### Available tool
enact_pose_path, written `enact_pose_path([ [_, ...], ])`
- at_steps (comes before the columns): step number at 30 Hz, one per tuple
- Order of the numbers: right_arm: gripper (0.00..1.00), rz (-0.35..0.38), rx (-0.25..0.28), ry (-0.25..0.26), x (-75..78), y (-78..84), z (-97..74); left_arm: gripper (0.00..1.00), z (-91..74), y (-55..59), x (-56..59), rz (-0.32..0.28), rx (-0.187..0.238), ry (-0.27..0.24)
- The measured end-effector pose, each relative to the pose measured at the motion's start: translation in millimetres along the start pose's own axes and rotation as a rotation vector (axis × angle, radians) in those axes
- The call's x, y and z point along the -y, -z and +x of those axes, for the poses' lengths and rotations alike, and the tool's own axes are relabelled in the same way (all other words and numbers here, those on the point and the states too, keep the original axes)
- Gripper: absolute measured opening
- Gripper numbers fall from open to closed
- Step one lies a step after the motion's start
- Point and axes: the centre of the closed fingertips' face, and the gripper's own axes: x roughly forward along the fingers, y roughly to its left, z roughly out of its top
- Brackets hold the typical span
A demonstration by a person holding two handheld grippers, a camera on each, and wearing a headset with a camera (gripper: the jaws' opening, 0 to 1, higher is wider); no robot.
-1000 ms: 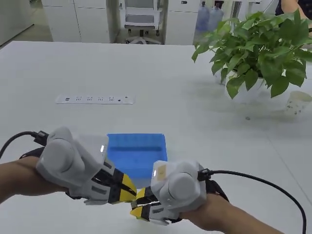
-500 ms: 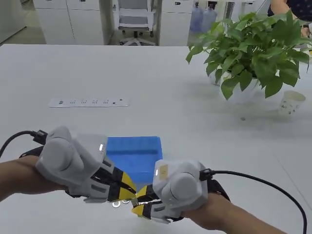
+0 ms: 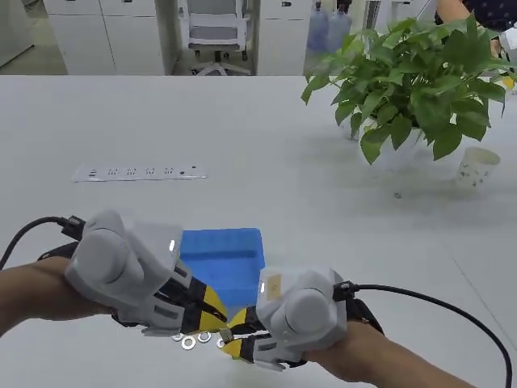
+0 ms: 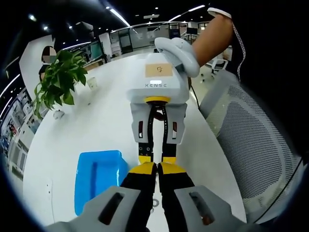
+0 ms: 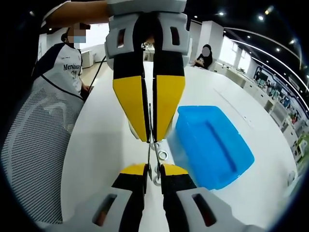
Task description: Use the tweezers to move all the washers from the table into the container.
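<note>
The blue container sits on the white table, just beyond the two grippers. My left gripper and right gripper meet tip to tip in front of it. Thin metal tweezers run between the left gripper's yellow fingers and into my right gripper; both sets of jaws are closed on them. Small metal washers lie on the table under the tips, also seen as washers beside the container. In the left gripper view my left gripper faces the right gripper's fingers, with the container on its left.
A white power strip lies far left on the table. A potted plant and a paper cup stand at the back right. An office chair stands beyond the table. A person's mesh chair is close behind.
The head camera has tilted down, bringing the washers under the gripper tips into view. Both grippers stay tip to tip in front of the container.
</note>
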Motion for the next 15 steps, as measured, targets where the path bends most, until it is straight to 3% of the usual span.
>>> enact_pose_path([
  [15,0.15,0.024,0.0,0.004,0.8,6.1,1.7,0.06,7.8,-1.9,-6.6,0.012,-0.005,0.021],
])
